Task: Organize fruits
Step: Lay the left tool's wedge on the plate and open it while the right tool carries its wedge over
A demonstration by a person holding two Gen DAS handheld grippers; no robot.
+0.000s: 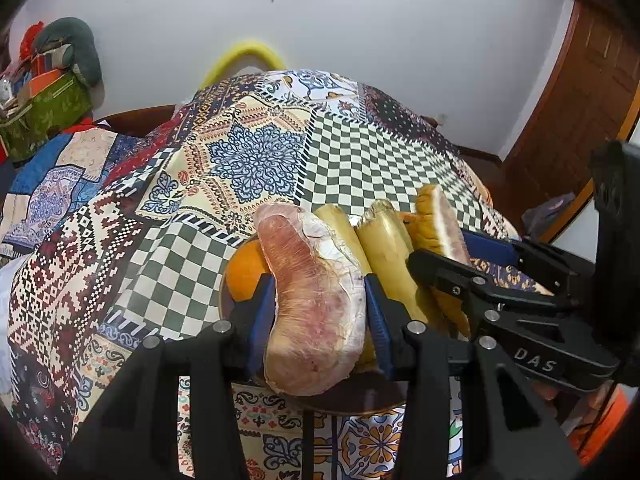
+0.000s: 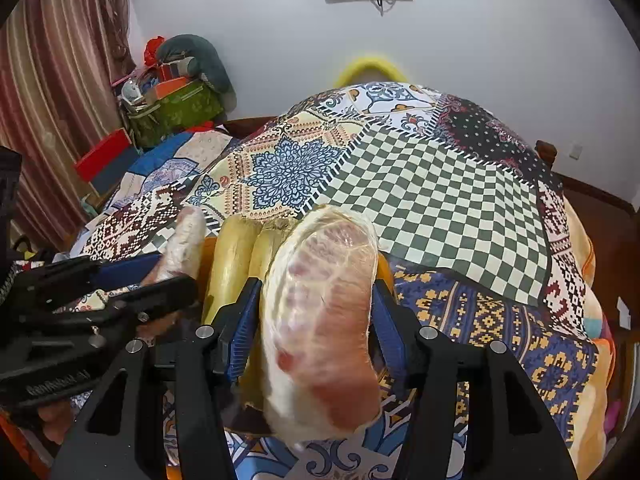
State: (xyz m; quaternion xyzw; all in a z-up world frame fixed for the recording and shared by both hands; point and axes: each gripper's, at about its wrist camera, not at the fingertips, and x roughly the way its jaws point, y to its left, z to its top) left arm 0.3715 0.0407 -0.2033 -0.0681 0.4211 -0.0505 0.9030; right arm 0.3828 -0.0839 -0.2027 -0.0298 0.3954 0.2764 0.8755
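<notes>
Here, both of my grippers are closed on fruit above the patterned tablecloth (image 1: 360, 152); my left gripper (image 1: 320, 308) holds a pink pomelo segment (image 1: 316, 300) between its blue pads (image 1: 262, 312), the segment standing roughly upright and sticking out well beyond the fingertips and below them too; my right gripper (image 2: 316, 312) clamps a second pomelo segment (image 2: 320, 320), this one glossy as if wrapped in clear film, and it also runs lengthwise between the blue pads (image 2: 240, 332); in the left wrist view that second segment (image 1: 444, 224) shows edge-on at the right, pinched by the right gripper (image 1: 460, 248), just beside the bananas (image 1: 384, 248); in the right wrist view the left gripper (image 2: 160, 272) comes in from the left with its segment (image 2: 184, 240) tilted over the table; the two pale yellow bananas (image 2: 248, 264) lie side by side between the two segments, on a dark plate (image 1: 360, 400) with a thin light rim; an orange (image 1: 246, 276) sits on the plate's left side, partly hidden behind my left segment; the plate rests on the near part of the cloth, by the green checkered patch (image 2: 440, 208); behind the table a yellow arch (image 1: 248, 54) rises against the white wall (image 1: 400, 32).
</notes>
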